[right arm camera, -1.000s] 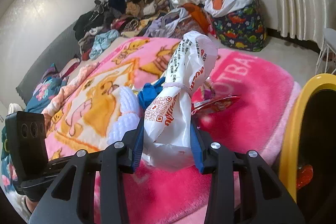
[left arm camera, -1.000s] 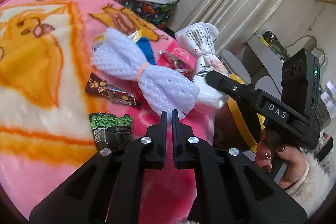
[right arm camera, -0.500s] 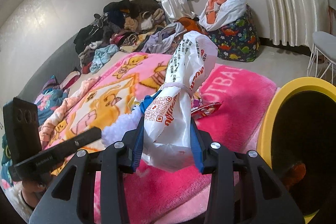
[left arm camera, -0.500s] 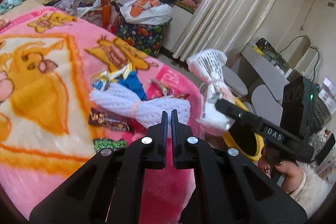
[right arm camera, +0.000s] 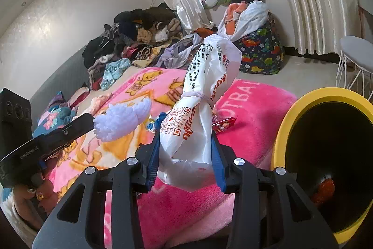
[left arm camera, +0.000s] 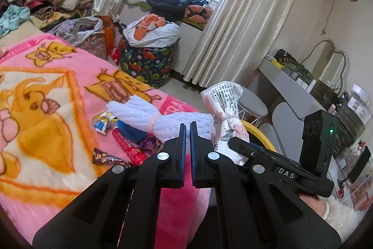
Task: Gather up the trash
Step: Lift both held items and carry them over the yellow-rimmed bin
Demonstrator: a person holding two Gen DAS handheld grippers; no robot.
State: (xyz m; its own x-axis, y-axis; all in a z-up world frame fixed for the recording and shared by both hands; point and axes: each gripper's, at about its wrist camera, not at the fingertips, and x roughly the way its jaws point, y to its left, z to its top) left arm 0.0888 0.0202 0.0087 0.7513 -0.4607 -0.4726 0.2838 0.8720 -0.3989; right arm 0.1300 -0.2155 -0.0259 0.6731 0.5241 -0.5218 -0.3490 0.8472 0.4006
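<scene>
My right gripper [right arm camera: 185,155] is shut on a tied white plastic bag [right arm camera: 198,109] with red print and holds it upright above the pink blanket [right arm camera: 251,109], left of the yellow trash bin [right arm camera: 326,95]. The bag also shows in the left wrist view [left arm camera: 227,109]. My left gripper [left arm camera: 188,132] is shut on a white foam net bundle [left arm camera: 167,119] tied with an orange band and holds it off the blanket. The bundle also shows in the right wrist view [right arm camera: 121,118]. Snack wrappers [left arm camera: 130,146] lie on the blanket below it.
The bin holds an orange wrapper [right arm camera: 324,188] at its bottom. A red wrapper [right arm camera: 223,125] lies on the blanket near the bin. A pile of clothes [right arm camera: 139,39] lies at the back of the bed. A white stool [right arm camera: 356,62] stands on the floor.
Both grippers have risen. The foam net bundle has come up off the blanket in my left gripper. The white bag has moved closer to the yellow bin.
</scene>
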